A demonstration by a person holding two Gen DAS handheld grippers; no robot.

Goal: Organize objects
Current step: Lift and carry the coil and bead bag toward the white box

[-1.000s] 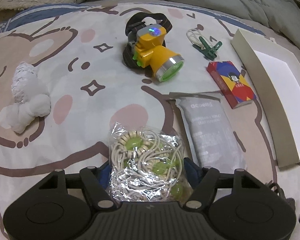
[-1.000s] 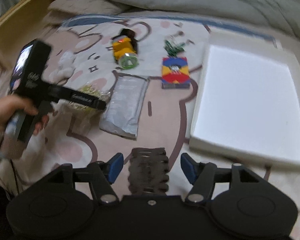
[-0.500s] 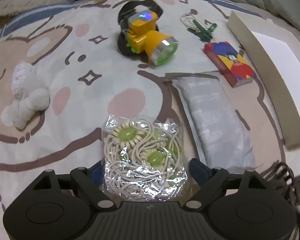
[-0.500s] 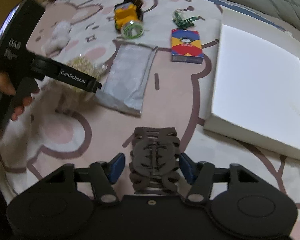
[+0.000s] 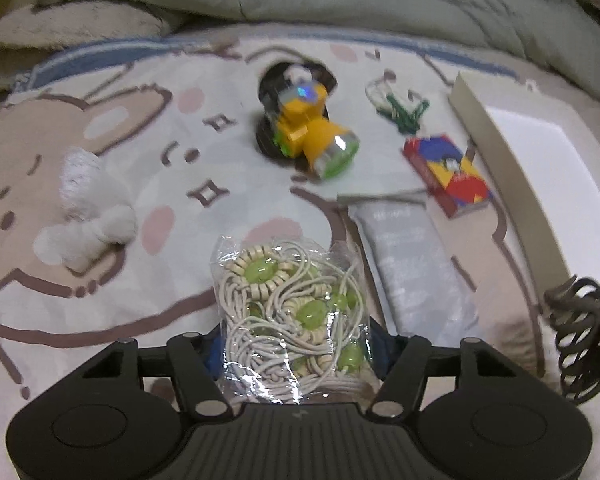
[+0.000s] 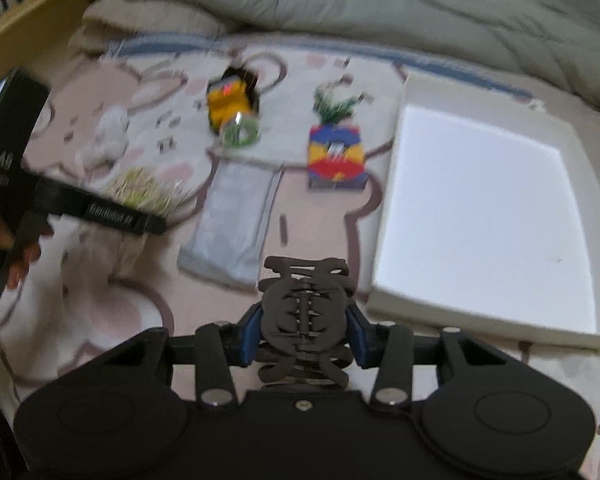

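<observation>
My left gripper (image 5: 296, 354) had its jaws clamped on the bag of beaded cords (image 5: 294, 312), raised off the bed (image 5: 140, 280). My right gripper (image 6: 302, 338) pinched the dark hair claw (image 6: 304, 316), just beside the white tray (image 6: 488, 216) near the bed's right edge.

From my seat very little lettering resolves: on the black arm of the left gripper (image 6: 100, 212), at about nine o'clock in the right wrist view, I can just make out white print that looks like "GenRobot.AI", badly smeared. The grey packet (image 5: 412, 264) carries pale print I cannot read, and the red box's (image 5: 448, 174) artwork is too blurred.
</observation>
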